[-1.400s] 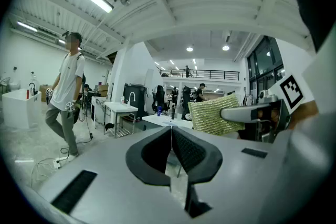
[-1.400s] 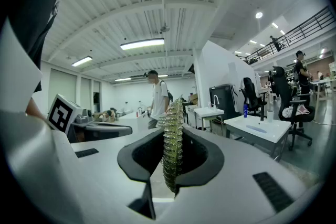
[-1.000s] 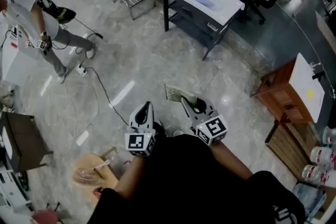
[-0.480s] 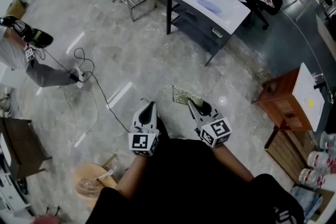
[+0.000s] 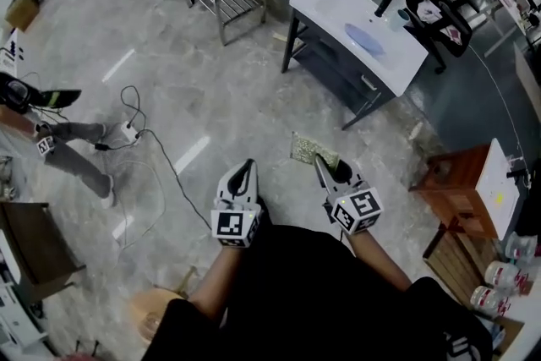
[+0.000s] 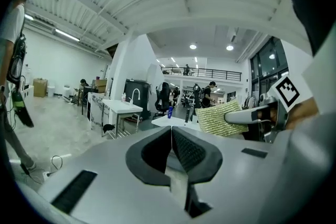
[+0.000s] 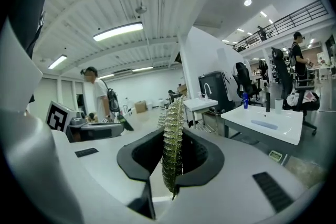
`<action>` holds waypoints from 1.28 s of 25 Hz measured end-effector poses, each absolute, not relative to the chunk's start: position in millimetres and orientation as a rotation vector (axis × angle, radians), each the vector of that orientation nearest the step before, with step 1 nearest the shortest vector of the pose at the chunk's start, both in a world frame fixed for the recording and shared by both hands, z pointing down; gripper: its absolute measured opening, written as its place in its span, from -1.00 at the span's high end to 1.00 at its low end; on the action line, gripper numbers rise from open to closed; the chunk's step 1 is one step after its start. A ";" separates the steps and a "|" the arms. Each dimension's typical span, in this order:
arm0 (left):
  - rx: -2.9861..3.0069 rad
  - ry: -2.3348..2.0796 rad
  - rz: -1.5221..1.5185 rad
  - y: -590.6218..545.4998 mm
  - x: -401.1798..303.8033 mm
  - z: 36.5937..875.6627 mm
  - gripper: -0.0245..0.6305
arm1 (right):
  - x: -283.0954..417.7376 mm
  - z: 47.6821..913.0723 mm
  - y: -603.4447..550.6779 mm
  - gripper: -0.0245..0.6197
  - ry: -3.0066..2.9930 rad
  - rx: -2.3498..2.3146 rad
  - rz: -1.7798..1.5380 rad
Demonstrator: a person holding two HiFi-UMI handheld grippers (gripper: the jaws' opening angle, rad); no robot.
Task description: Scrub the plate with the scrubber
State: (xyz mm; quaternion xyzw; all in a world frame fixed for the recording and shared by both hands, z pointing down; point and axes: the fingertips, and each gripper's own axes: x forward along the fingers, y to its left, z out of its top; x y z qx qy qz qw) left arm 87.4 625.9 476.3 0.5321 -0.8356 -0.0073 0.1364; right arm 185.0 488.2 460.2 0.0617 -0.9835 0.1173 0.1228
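Above floor (image 5: 221,101): right hand-held gripper (image 5: 321,162) pinches scrubber (image 5: 306,150), part hidden; left hand-held gripper (image 5: 245,169) closed, empty.

No legible words, numbers, brands or signs anywhere. Only square black-and-white coded markers (image 5: 231,226), patterns rather than letters, on the cubes of the left tongs (image 5: 245,169) and the right tongs (image 5: 321,162). Red labels on the jars (image 5: 492,298) at the right edge too small and blurred to read.
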 end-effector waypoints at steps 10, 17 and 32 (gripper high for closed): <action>1.548 -2.405 -0.066 617.5 -71.7 484.0 0.91 | 52.7 465.6 458.7 0.73 -2.782 0.284 0.301; 1.612 -2.325 -0.063 597.8 -127.7 500.3 0.91 | 30.5 472.5 443.3 0.73 -2.724 0.415 0.340; 1.763 -2.158 0.009 467.2 -123.0 529.7 0.91 | 45.8 506.0 333.0 0.73 -2.743 0.640 0.411</action>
